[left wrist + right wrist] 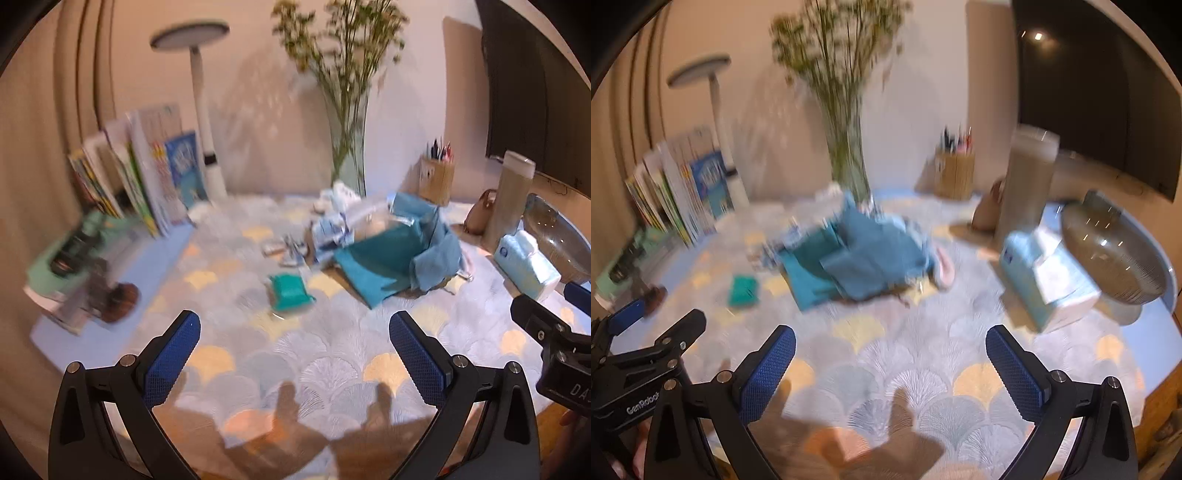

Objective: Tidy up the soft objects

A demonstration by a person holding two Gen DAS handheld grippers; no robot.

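Note:
A pile of teal and blue cloths (391, 254) lies mid-table; it also shows in the right wrist view (864, 258). A small folded teal cloth (290, 291) lies apart, to its left, also in the right wrist view (743, 291). A pale blue tissue pack (528, 266) sits at the right, and in the right wrist view (1041, 273). My left gripper (295, 354) is open and empty above the patterned tablecloth (325, 369), short of the cloths. My right gripper (891, 363) is open and empty, beside the left one (631, 325).
Books (147, 177) and a lamp (207, 147) stand at the back left. A vase with stems (347, 147), a pen holder (437, 181), a tall container (511, 199) and a glass bowl (1115, 254) stand at the back and right. Small packets (284, 251) lie near the pile.

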